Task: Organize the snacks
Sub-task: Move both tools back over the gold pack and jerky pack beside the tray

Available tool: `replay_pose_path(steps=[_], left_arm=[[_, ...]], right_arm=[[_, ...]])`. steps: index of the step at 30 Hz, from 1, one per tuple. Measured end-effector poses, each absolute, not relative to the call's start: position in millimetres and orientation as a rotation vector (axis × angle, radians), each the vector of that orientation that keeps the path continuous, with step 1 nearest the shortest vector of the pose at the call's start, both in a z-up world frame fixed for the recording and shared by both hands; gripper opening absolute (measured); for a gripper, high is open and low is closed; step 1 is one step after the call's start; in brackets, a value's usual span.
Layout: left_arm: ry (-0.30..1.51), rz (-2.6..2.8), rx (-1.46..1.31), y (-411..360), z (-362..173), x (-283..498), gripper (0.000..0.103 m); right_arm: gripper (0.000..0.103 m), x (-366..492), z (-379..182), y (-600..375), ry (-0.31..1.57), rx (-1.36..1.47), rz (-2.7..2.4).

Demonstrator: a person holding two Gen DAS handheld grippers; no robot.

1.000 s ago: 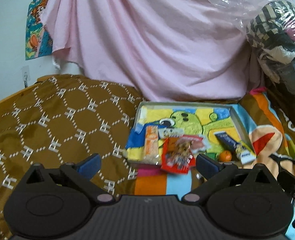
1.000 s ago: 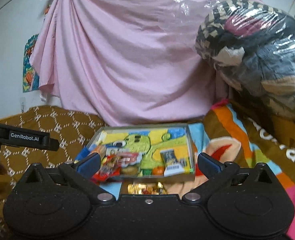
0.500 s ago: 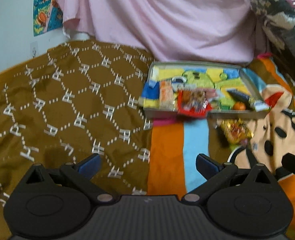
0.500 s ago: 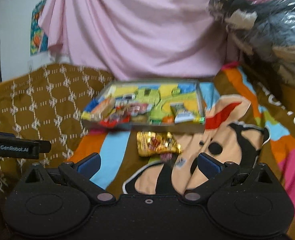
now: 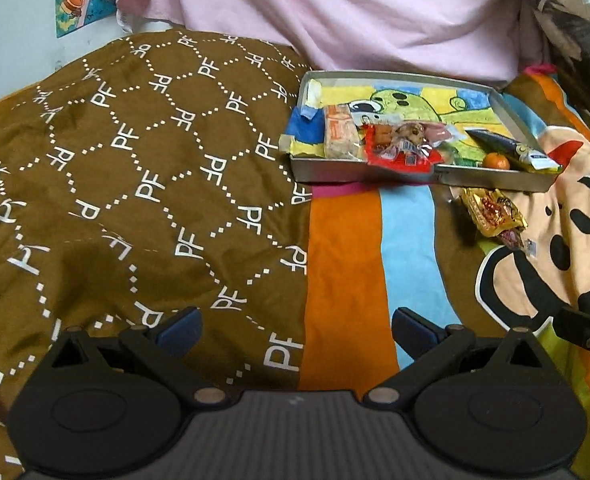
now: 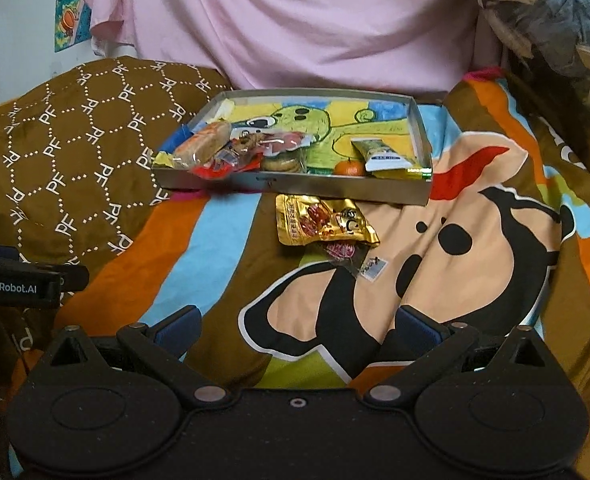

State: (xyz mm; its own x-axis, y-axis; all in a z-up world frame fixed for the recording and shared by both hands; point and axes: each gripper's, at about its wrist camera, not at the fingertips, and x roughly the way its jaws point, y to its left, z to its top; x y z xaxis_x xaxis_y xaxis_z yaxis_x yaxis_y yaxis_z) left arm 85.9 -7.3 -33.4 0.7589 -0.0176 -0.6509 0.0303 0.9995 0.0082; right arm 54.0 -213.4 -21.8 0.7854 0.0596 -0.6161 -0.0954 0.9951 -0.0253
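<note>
Tray (image 6: pixel 335 194) rests on the bedding, against the pink sheet (image 6: pixel 295 20) behind it. Contents, left to right: beige packet (image 6: pixel 203 146), red packet (image 6: pixel 231 160), biscuits (image 6: pixel 281 163), orange (image 6: pixel 349 168), and green bar (image 6: pixel 387 156) at the right wall. The red packet overhangs the front rim.

Gold packet (image 6: pixel 323 220) lies outside the tray, just in front of its front wall, on the striped blanket (image 6: pixel 223 240). A small clear wrapper (image 6: pixel 355 258) touches its near edge; contents are possibly a sweet, but the view is too blurred to confirm.

Left gripper (image 5: pixel 295 330): fingers spread wide, holding nothing, above the seam between the brown quilt (image 5: pixel 115 160) and the blanket, well short of the tray.

Right gripper (image 6: pixel 295 326): fingers spread wide, holding nothing, aimed at the gold packet and apart from it.
</note>
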Motion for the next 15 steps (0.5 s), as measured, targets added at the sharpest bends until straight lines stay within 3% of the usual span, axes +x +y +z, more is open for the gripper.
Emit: replay_pose_path(steps=[15], left_arm=[[0.709,-0.097,0.087,-27.0,-38.2,119.6,0.103]], right_arm=[[0.102,85.4,-26.5,-226.3,0.675,-0.099,0.090]])
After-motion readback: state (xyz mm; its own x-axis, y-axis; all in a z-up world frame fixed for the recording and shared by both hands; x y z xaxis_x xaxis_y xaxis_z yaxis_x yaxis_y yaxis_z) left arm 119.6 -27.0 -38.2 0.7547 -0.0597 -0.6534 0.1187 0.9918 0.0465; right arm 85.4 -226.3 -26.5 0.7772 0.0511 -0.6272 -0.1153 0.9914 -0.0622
